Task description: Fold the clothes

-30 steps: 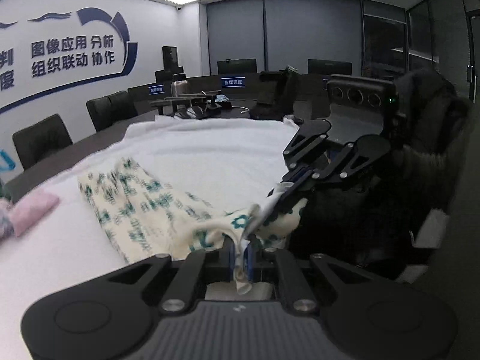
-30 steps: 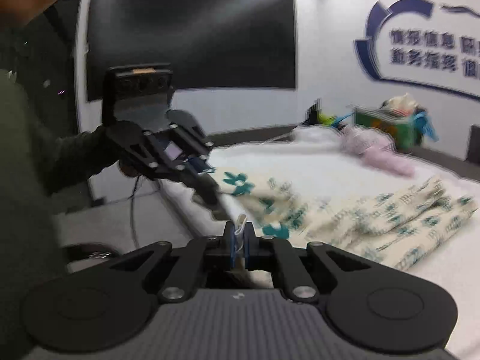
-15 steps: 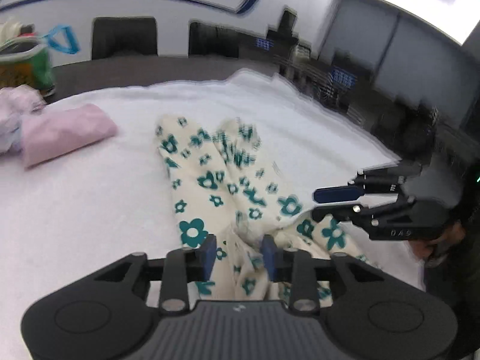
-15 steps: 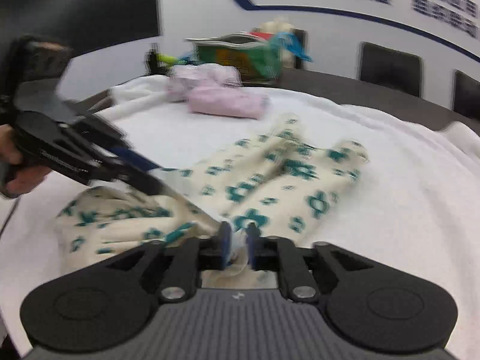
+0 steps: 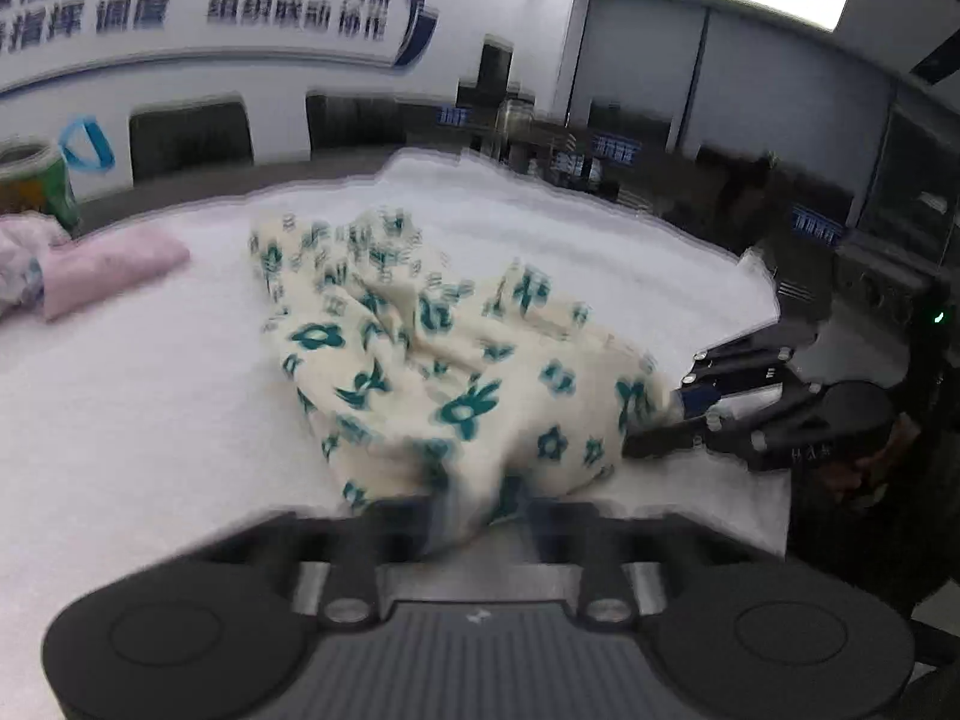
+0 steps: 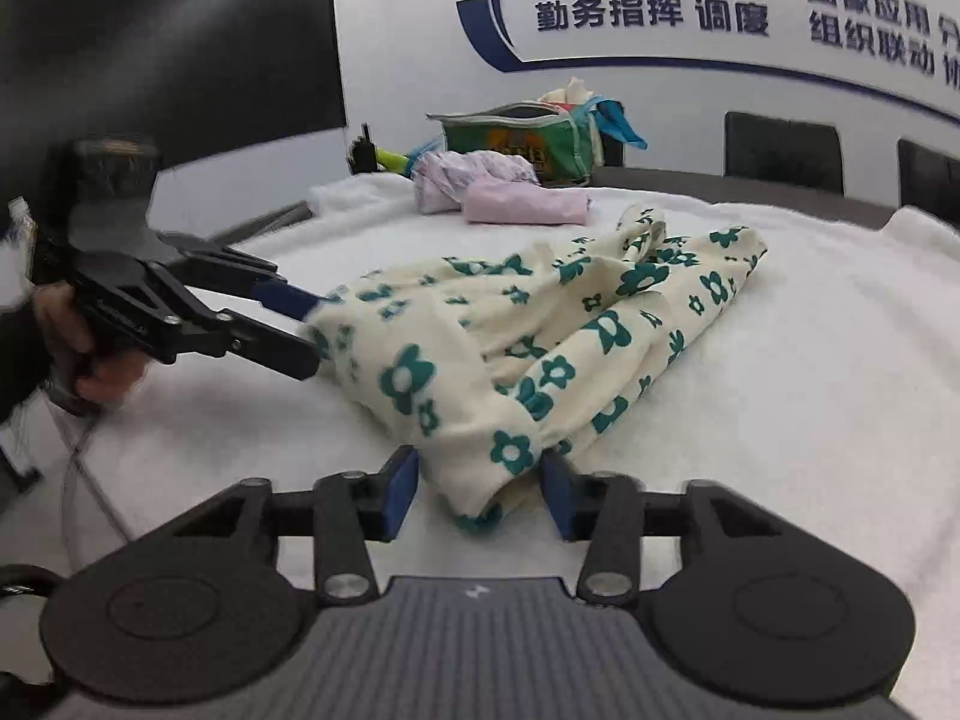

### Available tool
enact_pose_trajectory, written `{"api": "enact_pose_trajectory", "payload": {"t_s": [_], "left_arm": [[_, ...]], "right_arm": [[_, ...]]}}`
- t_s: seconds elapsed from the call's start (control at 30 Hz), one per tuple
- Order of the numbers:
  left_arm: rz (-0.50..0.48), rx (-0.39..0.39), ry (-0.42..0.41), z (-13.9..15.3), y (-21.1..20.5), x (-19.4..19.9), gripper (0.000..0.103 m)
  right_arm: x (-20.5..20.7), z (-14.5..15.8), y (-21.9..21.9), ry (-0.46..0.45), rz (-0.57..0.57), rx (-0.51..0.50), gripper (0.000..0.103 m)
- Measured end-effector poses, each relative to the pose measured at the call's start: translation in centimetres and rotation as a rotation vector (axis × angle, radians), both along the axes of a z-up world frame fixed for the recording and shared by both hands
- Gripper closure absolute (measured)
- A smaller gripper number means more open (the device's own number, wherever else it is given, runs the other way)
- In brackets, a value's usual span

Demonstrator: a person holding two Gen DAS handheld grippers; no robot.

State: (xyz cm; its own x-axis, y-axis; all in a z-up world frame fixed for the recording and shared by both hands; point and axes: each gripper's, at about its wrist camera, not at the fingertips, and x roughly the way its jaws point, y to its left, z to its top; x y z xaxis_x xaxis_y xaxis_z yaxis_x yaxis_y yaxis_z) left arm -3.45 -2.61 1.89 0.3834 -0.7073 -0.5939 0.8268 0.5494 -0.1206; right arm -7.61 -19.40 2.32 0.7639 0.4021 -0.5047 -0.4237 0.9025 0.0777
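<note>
Both grippers sit at the near end of the garment (image 6: 540, 324), a cream cloth with teal flowers lying on the white cover (image 6: 810, 420) of the table.

Right gripper (image 6: 477, 489): jaws apart, with a bunched corner of the garment lying between the blue pads (image 6: 399, 489) but not pinched. In the judgement of this text, the spread jaws mark a release, or a reset before a fresh grip.

Left gripper (image 6: 309, 330): seen from the right wrist camera, its two fingers are parted and the tips meet the other near edge of the garment. The left wrist view is blurred at the jaws, so a grip there cannot be confirmed; the jaws read as apart.

Placement logic: one gripper at each near corner spreads the edge across the width, which suits drawing a fold forward.

Orientation: the long axis of the garment runs away from both grippers, toward the pink cloth (image 6: 528, 204) and green bag (image 6: 516, 138) well beyond it. The far end is narrower and lies heaped, raised in loose ridges rather than flat
</note>
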Motion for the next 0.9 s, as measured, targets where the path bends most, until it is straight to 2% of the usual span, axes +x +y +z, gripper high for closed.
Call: {"api": "enact_pose_trajectory", "payload": {"t_s": [0.1, 0.17, 0.2, 0.3, 0.37, 0.4, 0.43, 0.47, 0.5, 0.53, 0.6, 0.63, 0.67, 0.7, 0.73, 0.83, 0.87, 0.9], "left_arm": [[-0.029, 0.053, -0.03, 1.0, 0.4, -1.4, 0.102], [-0.076, 0.046, -0.041, 1.7, 1.0, -3.2, 0.102], [-0.098, 0.04, -0.042, 1.9, 1.2, -4.3, 0.102], [-0.164, 0.003, 0.009, 1.2, 1.5, -8.2, 0.102], [-0.208, -0.022, 0.045, 0.7, 1.6, -10.7, 0.101], [-0.203, -0.024, 0.06, 0.0, 1.8, -11.4, 0.1], [-0.193, -0.023, 0.076, -0.9, 1.9, -11.9, 0.094], [-0.162, -0.047, 0.107, -1.3, 2.5, -11.7, 0.088], [-0.126, -0.075, 0.142, -1.7, 3.2, -11.4, 0.086], [-0.053, -0.133, 0.178, -1.5, 4.2, -10.7, 0.082], [0.11, -0.261, 0.25, -0.8, 6.4, -9.2, 0.056], [0.206, -0.31, 0.298, -0.8, 6.8, -8.2, 0.032], [0.306, -0.356, 0.349, -0.8, 7.2, -7.2, 0.027], [0.359, -0.368, 0.387, -1.0, 6.8, -6.2, 0.028], [0.401, -0.372, 0.422, -1.2, 6.2, -5.3, 0.032], [0.412, -0.314, 0.428, -1.5, 3.0, -4.3, 0.041], [0.414, -0.293, 0.427, -1.6, 1.9, -4.0, 0.053], [0.411, -0.264, 0.408, -1.5, 1.0, -4.1, 0.063]], "right_arm": [[-0.2, 1.2, 0.4, -0.025, 0.076, -0.063, 0.093], [-1.9, 2.2, 0.6, -0.105, 0.21, -0.132, 0.093], [-2.8, 2.6, 0.5, -0.113, 0.255, -0.163, 0.093], [-5.5, 3.6, 0.1, -0.089, 0.363, -0.245, 0.094], [-7.7, 3.7, -0.1, -0.034, 0.413, -0.242, 0.094], [-8.8, 3.8, -0.3, -0.005, 0.436, -0.237, 0.094], [-9.6, 3.4, -0.3, 0.019, 0.441, -0.248, 0.094], [-10.4, 2.9, -0.2, 0.04, 0.439, -0.264, 0.092], [-10.9, 2.5, -0.4, 0.055, 0.416, -0.262, 0.088], [-11.3, 2.1, -0.7, 0.067, 0.387, -0.254, 0.083], [-12.0, 2.4, -2.1, 0.057, 0.298, -0.156, 0.05], [-12.3, 2.8, -3.1, 0.032, 0.26, -0.075, 0.046], [-12.5, 3.3, -4.3, -0.002, 0.21, 0.048, 0.038], [-11.9, 3.2, -4.8, 0.012, 0.139, 0.133, 0.025], [-10.9, 2.8, -5.0, 0.043, 0.062, 0.202, 0.022], [-8.0, 1.8, -5.8, 0.136, -0.171, 0.406, 0.025], [-7.5, 1.3, -5.5, 0.162, -0.2, 0.424, 0.037], [-7.1, 0.9, -5.0, 0.185, -0.212, 0.424, 0.062]]}}
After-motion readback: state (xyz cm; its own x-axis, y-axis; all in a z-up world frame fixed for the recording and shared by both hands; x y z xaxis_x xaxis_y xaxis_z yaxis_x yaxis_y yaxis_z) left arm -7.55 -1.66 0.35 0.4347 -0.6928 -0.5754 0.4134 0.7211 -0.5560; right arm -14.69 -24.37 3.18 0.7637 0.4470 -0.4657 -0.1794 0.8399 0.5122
